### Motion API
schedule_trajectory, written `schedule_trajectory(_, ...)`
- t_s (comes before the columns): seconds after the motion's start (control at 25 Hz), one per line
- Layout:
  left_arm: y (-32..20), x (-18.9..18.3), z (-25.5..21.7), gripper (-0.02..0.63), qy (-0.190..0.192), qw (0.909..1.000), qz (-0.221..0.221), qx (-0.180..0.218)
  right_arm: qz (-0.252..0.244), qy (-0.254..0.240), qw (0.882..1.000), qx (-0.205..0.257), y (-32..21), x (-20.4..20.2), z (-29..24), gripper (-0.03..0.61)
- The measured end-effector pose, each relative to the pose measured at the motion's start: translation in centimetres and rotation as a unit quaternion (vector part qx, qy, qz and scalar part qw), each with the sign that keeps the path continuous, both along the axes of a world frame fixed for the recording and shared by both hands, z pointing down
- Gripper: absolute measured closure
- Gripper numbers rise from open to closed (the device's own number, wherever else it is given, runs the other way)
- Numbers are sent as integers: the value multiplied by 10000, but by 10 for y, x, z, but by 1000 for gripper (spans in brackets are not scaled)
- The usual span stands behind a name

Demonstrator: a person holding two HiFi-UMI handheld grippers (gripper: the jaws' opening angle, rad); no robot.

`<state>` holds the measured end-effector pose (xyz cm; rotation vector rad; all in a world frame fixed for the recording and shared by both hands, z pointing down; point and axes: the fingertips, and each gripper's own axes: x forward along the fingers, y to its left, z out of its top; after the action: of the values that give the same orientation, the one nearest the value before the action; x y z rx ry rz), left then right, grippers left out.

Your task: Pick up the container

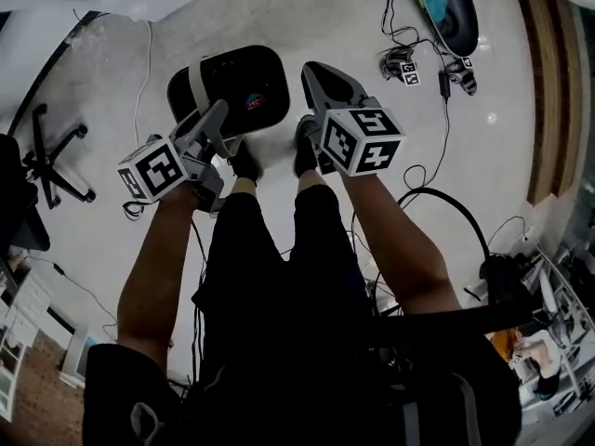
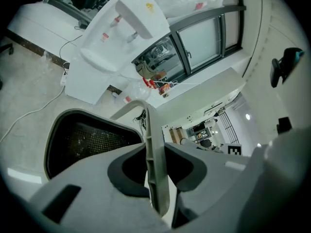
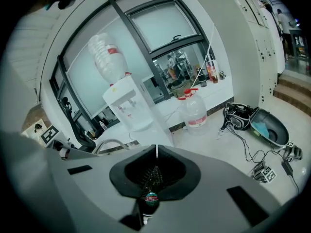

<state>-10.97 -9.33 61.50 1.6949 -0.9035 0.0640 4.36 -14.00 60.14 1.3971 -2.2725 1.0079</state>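
Pale floor (image 1: 112, 230) strewn with cables (image 1: 437, 110) lay under the black container (image 1: 232, 82), which was held up from both sides just ahead of the person's shoes (image 1: 244, 163). Its small red logo (image 1: 255, 102) was too small to read. The left gripper (image 1: 216, 119) was clamped on the grey rim (image 2: 154, 144), beside the mesh (image 2: 92, 140) inside. The right gripper (image 1: 314, 74) had its jaws nearly together, pinching the thin wall near a round red-and-green sticker (image 3: 151, 197) whose print was illegible. A dispenser (image 3: 127, 106) and a red-labelled jug (image 3: 196, 111) stood by the windows (image 3: 160, 23).
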Motion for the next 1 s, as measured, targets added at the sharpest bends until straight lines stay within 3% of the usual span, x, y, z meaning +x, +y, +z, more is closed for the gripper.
schedule_trajectory(0.2,3,-1,-65,534,-117,9998,55,169,-132,-71,9988,462,-15,8,-75,561)
schedule_trajectory(0.36,12,-2,-112,534,43,9998,-23,209,-193,-176,9969,743,-20,10,-135,563)
schedule_trajectory(0.88,25,12,-225,534,293,9985,170,419,-692,-114,9857,1532,-18,6,-294,566)
schedule_trajectory(1.0,31,14,-245,534,196,9985,270,436,-730,-138,9829,1685,-13,5,-326,568)
